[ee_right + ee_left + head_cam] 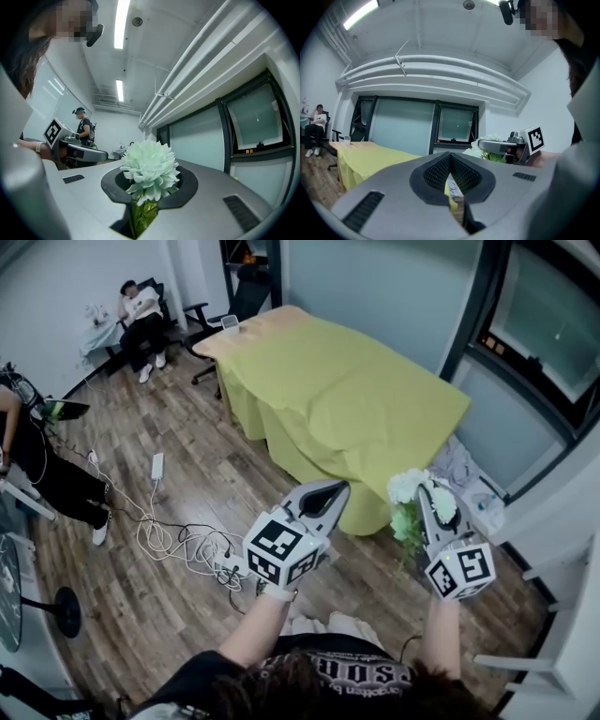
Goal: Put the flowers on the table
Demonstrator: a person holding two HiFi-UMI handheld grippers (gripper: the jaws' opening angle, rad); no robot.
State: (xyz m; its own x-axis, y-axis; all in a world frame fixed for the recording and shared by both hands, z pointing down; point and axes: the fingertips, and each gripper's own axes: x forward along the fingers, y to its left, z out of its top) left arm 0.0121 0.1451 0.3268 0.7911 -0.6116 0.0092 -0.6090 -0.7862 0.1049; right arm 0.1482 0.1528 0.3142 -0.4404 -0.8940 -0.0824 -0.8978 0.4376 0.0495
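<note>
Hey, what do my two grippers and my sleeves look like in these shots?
The left gripper and the right gripper are grey moulded shells with tapered jaws lined by black ribbed pads. Each carries a white cube printed with black square markers. The person wears a black shirt with pale lettering, and its sleeves stop short of the forearms.

Before the near end of the bench [347,399] are the left tool [330,495] and, right of it, the right tool [427,491], the flowers [408,486] in its jaws. Left of the bench, cables [178,540] lie on the floor [187,474]; beyond its far corner sits a person [142,320].
</note>
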